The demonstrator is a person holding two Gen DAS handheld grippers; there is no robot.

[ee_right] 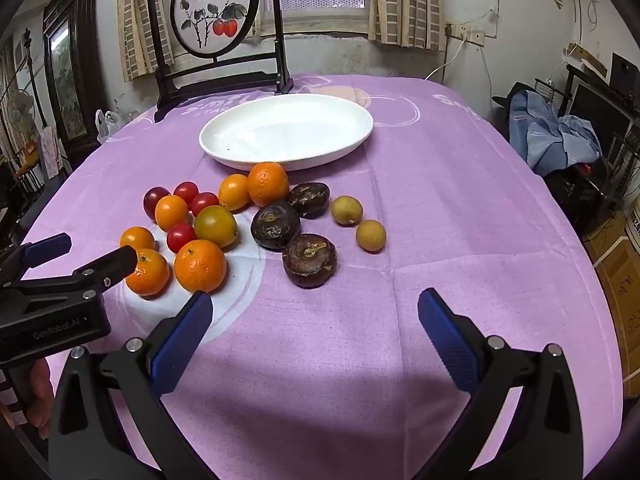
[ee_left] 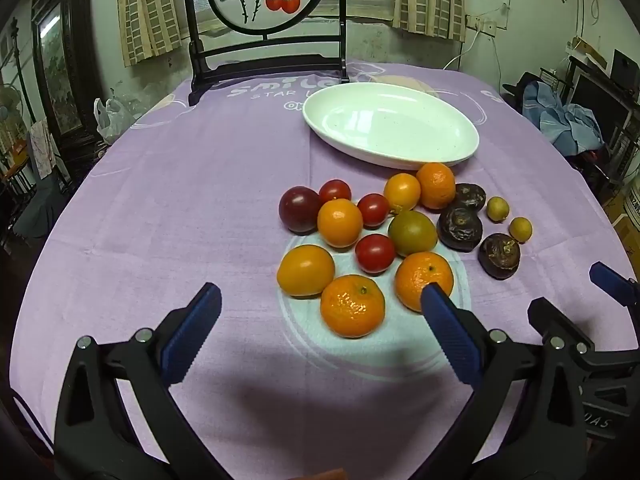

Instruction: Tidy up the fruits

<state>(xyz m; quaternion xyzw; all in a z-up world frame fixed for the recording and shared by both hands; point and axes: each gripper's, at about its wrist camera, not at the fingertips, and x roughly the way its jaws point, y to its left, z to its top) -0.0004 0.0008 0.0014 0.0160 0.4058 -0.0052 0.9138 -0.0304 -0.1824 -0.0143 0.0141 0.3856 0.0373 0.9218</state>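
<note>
Near the table's (ee_right: 460, 208) middle, fruits (ee_left: 352, 311) crowd beside the plate (ee_right: 224, 150); your left gripper (ee_left: 320, 300) and right gripper (ee_right: 316, 308) both gape, holding nothing.

Purple-clothed table (ee_right: 440, 200): fruits (ee_right: 216, 222), white dish (ee_right: 224, 152).
</note>
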